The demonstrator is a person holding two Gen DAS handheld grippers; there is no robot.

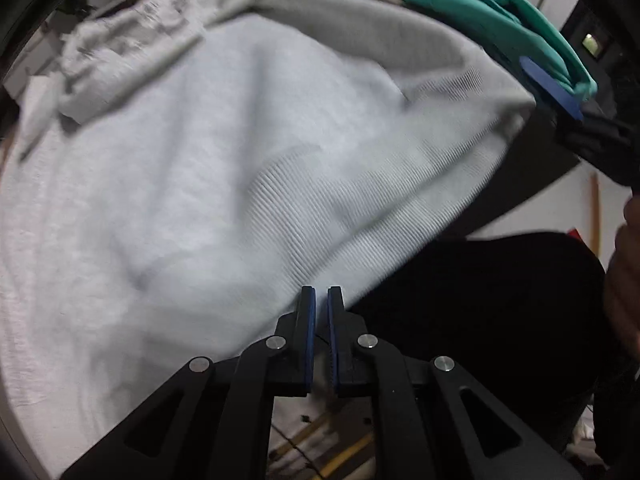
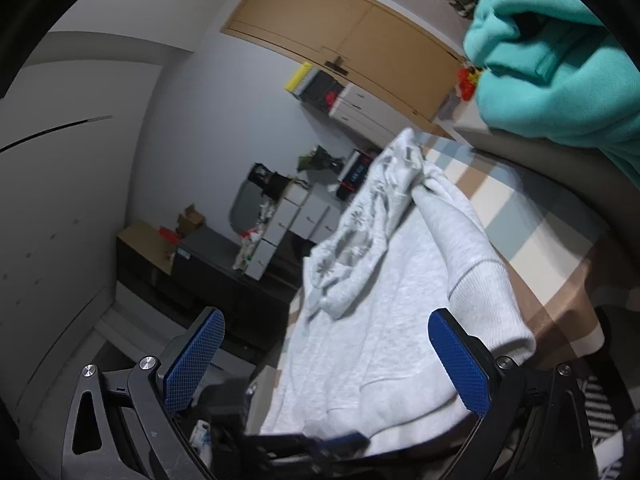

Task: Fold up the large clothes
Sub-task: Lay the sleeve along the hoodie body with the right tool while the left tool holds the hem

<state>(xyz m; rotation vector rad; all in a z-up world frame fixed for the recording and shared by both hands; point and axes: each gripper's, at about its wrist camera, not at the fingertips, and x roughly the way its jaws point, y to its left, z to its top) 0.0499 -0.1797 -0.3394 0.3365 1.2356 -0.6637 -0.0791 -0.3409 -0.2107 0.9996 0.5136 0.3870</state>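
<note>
Two grippers work over one pale grey sweatshirt (image 1: 192,184). Nearest, the left gripper (image 1: 321,300) has its blue pads pressed together at the ribbed hem; blur hides whether cloth is pinched between them. The right gripper (image 2: 326,348) stands spread wide, nothing between its pads, just above the sweatshirt's near edge. It lies on a checked cloth over the surface (image 2: 560,264), a patterned grey garment (image 2: 360,216) bunched on its far end. Beyond, a teal garment (image 2: 560,80) is cut off by the frame. Labels on the far boxes are too small to read.
</note>
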